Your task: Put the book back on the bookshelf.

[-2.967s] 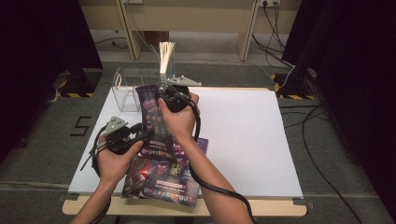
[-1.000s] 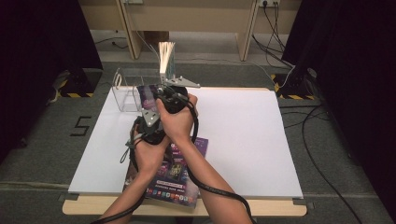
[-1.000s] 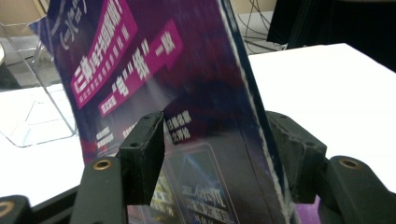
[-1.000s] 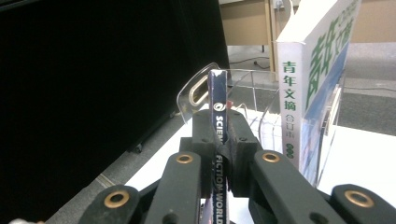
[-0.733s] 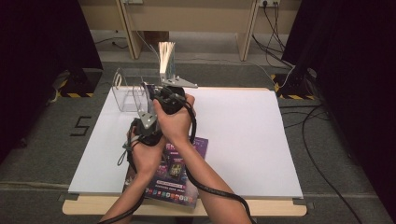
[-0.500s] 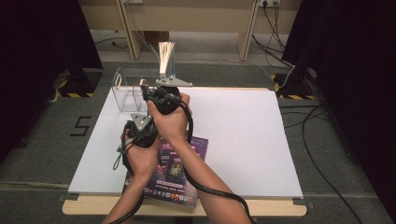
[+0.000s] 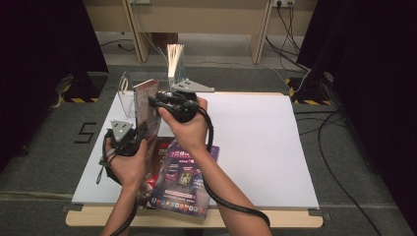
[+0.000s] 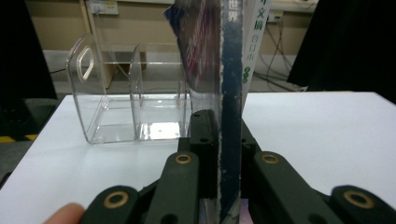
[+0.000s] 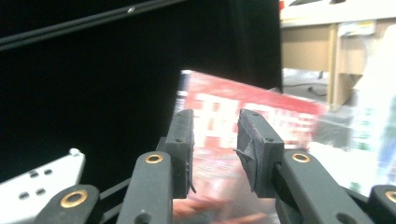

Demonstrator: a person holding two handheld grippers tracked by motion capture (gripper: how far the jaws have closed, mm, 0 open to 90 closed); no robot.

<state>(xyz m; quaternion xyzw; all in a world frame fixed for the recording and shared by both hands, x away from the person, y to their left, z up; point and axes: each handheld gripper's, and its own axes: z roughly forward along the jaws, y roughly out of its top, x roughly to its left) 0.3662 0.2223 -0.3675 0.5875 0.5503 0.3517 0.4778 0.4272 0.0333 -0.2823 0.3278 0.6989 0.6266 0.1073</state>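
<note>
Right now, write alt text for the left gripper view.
The left gripper is shut on an upright magazine, seen spine-on between its black fingers. Behind it, a clear plastic divided holder stands on the white table.

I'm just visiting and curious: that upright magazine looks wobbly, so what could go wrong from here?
1. The left gripper alone clamps the magazine at its bottom edge; the tall, thin magazine could flop or slip.
2. The right gripper has just been opening, its jaws apart, so it gives no support.
3. The clear organizer stands close behind; a tilted magazine could hit its divider instead of entering a slot.
</note>
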